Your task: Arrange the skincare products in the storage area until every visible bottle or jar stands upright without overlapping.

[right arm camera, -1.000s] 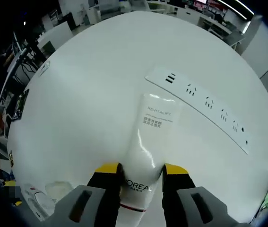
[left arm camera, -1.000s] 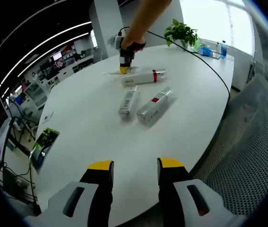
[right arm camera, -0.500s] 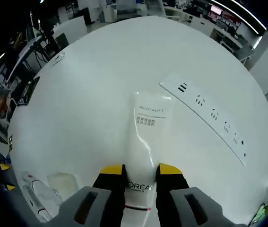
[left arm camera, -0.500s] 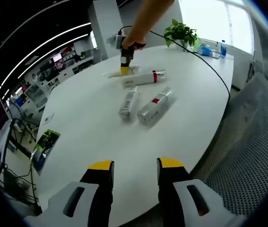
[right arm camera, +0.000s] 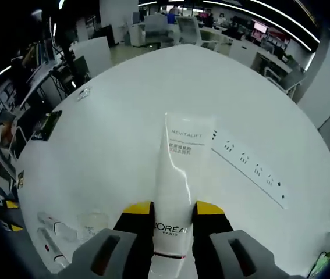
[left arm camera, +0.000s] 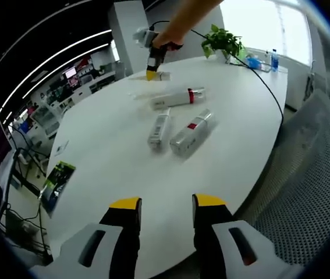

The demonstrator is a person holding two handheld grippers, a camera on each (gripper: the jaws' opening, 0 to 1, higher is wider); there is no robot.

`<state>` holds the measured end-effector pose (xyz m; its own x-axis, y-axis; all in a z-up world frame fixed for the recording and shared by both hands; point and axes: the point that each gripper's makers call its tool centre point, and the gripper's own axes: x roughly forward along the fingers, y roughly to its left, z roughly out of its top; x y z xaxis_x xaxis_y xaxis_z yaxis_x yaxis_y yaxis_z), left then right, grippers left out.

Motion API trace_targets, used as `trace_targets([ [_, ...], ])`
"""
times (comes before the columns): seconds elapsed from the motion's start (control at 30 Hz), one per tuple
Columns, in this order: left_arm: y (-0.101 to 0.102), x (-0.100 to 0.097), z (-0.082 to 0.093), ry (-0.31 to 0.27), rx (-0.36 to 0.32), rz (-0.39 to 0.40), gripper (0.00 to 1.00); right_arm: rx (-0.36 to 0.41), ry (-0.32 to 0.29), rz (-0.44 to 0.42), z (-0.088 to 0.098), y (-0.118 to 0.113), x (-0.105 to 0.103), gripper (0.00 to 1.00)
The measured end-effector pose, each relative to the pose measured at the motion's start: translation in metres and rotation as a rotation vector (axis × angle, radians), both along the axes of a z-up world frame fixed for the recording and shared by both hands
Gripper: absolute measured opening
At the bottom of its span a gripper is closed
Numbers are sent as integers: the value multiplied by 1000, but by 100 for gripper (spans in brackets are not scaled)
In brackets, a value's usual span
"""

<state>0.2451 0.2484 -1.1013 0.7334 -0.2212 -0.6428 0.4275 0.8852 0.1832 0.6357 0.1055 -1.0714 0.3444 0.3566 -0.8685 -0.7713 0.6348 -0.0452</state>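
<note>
My right gripper [right arm camera: 173, 208] is shut on a white L'Oreal tube [right arm camera: 179, 157], held off the white table [right arm camera: 112, 133] with its flat end pointing away. In the left gripper view that gripper [left arm camera: 152, 73], in a person's hand, hangs above the far side of the table with the tube [left arm camera: 162, 76]. Below it lie three products on their sides: a white tube with a red band [left arm camera: 178, 97], a slim bottle [left arm camera: 160, 129] and a clear bottle with a red label [left arm camera: 191, 131]. My left gripper [left arm camera: 167, 202] is open and holds nothing, near the table's front edge.
A white power strip [right arm camera: 249, 170] lies on the table beyond the held tube. A potted plant [left arm camera: 225, 39] and blue bottles [left arm camera: 274, 59] stand at the far end. A black cable [left arm camera: 258, 81] crosses the table. A green booklet [left arm camera: 56, 178] lies at the left edge.
My right gripper has risen with the white tube, which has left the table surface beside the power strip. The left gripper and the three lying products have stayed put.
</note>
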Motion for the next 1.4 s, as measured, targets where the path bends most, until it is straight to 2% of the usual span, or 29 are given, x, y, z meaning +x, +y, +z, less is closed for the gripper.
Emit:
trace_targets([
  [0.17,0,-1,0,7,2,0,29,52,-20,3,20,2,-16,17],
  [0.43,0,-2,0,15,4,-4,28,221,-50,-9,61,1,-51,17],
  [0.47,-2,-2,1,12,7,-16,28,284,-50,-17,76,-6,-72,18],
  [0.67,-7,-3,0,16,8,-42,28,345,-74,-1,93,-18,-104,18],
  [0.77,-7,-3,-1,28,5,-37,28,370,-82,5,97,-22,-119,18],
  [1.0,-19,-4,1,23,-9,-80,29,435,-96,29,99,-25,-159,18],
  [1.1,-20,-5,1,31,-6,-86,29,462,-90,34,96,-26,-180,18],
  [1.3,-23,-6,3,31,-10,-90,29,547,-85,15,91,-28,-204,17],
  [1.4,-26,-7,2,37,-8,-102,29,597,-62,-3,86,-29,-220,17],
])
